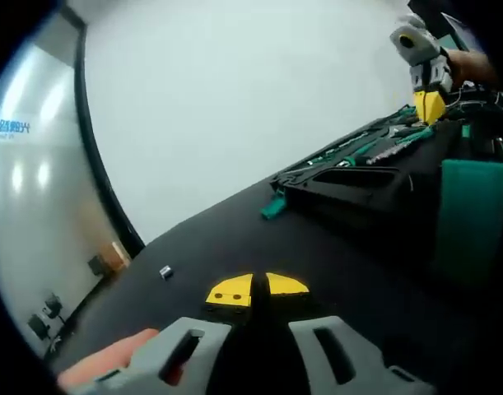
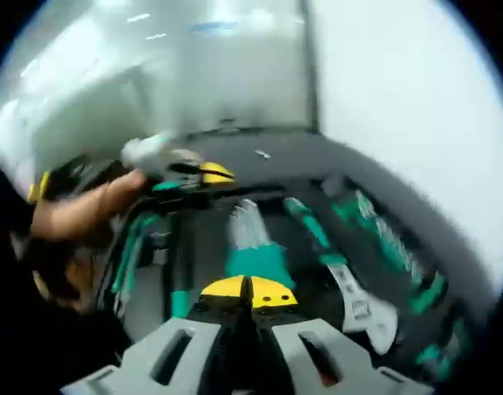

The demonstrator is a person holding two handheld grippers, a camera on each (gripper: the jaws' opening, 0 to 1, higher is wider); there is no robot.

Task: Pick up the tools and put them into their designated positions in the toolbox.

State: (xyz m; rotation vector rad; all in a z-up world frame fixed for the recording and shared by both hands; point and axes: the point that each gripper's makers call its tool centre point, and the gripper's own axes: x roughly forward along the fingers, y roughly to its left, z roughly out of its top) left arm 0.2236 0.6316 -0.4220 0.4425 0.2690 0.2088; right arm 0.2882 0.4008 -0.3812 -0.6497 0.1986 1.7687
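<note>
The left gripper (image 1: 256,290) hovers low over the bare black tabletop (image 1: 226,239), its yellow-tipped jaws together with nothing between them. A small metal piece (image 1: 165,271) lies on the tabletop near its left edge, well apart from the open toolbox (image 1: 350,185) at the far right. A loose teal-handled tool (image 1: 274,206) lies just beside the toolbox's near corner. The right gripper (image 2: 249,290) is poised directly above the tray of the toolbox (image 2: 193,247); its jaws appear together and empty, though the picture is blurred. Below it sit a set of hex keys in a teal holder (image 2: 253,247) and an adjustable wrench (image 2: 350,292), with further teal-handled tools along the tray's right edge. Judgement: most tools appear seated; the step in hand seems to be the interval between placements. The next move likely calls for opening a gripper's jaws and descending on the loose tool beside the toolbox, then carrying it to its recess.
</note>
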